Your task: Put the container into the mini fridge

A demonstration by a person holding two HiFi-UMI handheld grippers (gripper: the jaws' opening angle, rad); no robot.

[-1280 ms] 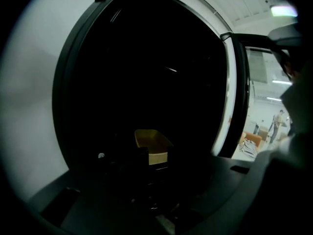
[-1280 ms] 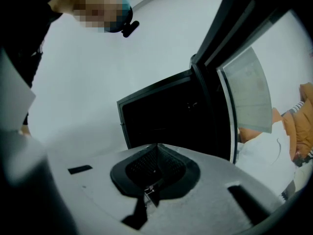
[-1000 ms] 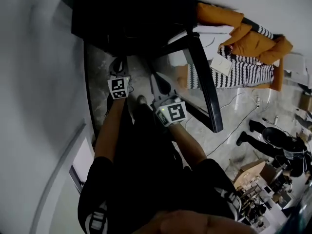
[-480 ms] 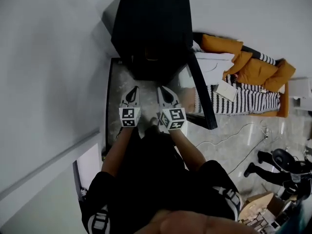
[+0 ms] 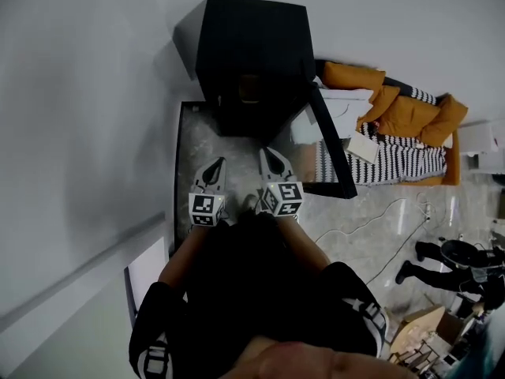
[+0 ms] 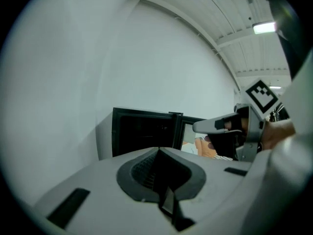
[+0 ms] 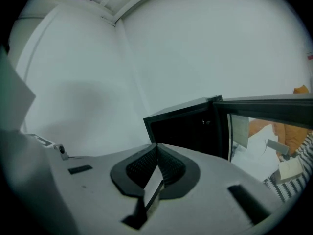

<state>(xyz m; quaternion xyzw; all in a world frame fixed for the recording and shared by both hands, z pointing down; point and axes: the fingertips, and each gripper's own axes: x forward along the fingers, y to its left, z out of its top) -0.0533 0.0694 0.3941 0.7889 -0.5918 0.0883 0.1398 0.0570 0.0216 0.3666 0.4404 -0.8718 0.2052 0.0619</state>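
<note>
**Two shut, empty grippers facing the open fridge**

Both of my grippers are clenched on nothing. The left gripper [image 5: 216, 166] has its jaws pressed together with no gap, and so does the right gripper [image 5: 268, 158]. Neither holds the container.

The mini fridge [image 5: 252, 38] stands straight ahead of both, against the wall, with its dark opening towards me. A dim brownish shape [image 5: 248, 93] sits inside the opening. I take it to be the container, already in the fridge, but it is too dark to be sure or to tell which way its long side runs. The two grippers point side by side at the opening and are about equally near it.

The door [image 5: 333, 152] hangs open on the right, closer to my right gripper than to my left. If closing comes next, the right one is better placed. Beyond the door lie an orange jacket [image 5: 394, 105] and a striped cloth [image 5: 379, 160], and a cable [image 5: 371, 219] trails over the floor. None of these lies between me and the fridge.
</note>
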